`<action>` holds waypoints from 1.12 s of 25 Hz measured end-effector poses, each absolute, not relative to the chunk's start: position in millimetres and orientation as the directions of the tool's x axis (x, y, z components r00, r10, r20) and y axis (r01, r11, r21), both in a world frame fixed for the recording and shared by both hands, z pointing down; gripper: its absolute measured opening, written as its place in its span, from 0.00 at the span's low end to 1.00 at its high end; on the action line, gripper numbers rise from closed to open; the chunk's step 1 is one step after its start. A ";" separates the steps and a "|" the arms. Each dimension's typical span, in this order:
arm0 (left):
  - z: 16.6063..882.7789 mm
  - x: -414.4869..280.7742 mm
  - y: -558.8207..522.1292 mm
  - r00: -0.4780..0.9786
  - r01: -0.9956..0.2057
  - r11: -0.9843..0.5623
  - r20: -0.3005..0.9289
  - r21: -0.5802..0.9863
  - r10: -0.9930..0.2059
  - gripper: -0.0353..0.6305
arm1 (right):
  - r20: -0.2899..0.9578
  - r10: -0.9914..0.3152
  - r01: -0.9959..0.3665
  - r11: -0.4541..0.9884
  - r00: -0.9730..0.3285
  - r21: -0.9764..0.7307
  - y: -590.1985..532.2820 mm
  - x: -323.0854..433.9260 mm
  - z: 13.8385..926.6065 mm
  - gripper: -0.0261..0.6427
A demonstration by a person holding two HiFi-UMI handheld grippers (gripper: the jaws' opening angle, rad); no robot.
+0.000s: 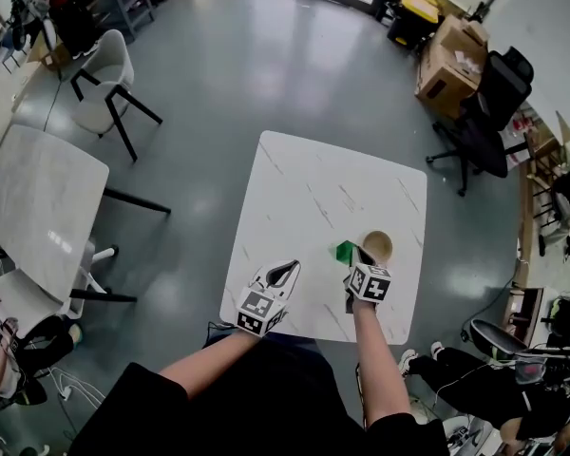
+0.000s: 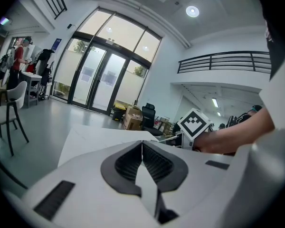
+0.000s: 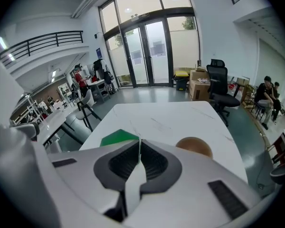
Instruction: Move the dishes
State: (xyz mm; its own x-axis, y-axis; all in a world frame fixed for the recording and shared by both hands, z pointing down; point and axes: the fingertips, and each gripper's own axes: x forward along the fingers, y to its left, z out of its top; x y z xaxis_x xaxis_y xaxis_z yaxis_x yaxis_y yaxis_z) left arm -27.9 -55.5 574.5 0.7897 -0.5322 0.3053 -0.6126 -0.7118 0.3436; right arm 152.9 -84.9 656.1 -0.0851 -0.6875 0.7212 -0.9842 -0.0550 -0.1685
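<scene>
Head view: wooden bowl (image 1: 377,246) lies just beyond right tongs (image 1: 360,255), seemingly apart.

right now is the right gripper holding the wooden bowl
No, the right gripper has its jaws together on nothing, and the wooden bowl sits on the table beyond it.

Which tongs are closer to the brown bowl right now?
Right. The right tongs sit close beside the bowl; the left tongs are farther off, to its left.
</scene>
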 end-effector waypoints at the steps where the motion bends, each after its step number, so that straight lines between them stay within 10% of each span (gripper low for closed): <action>1: 577.8 -37.5 -54.5 0.787 -0.616 -0.707 0.309 0.347 -0.534 0.08 | 0.723 -0.685 -0.983 -0.053 -0.091 -0.174 -86.3 142.5 657.6 0.08; 28: 606.9 -172.8 -79.3 0.768 -0.640 -0.663 0.325 0.388 -0.552 0.08 | 0.821 -0.565 -0.982 -0.094 -0.082 -0.162 -106.7 -3.1 732.5 0.08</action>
State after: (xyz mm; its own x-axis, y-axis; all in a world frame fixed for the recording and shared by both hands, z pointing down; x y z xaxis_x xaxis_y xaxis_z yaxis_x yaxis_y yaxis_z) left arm -172.8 -79.3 606.9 0.7682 -0.5517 0.3248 -0.6402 -0.6630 0.3881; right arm -3.1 -106.7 732.5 -0.0816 -0.5646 0.8213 -0.9822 -0.0943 -0.1624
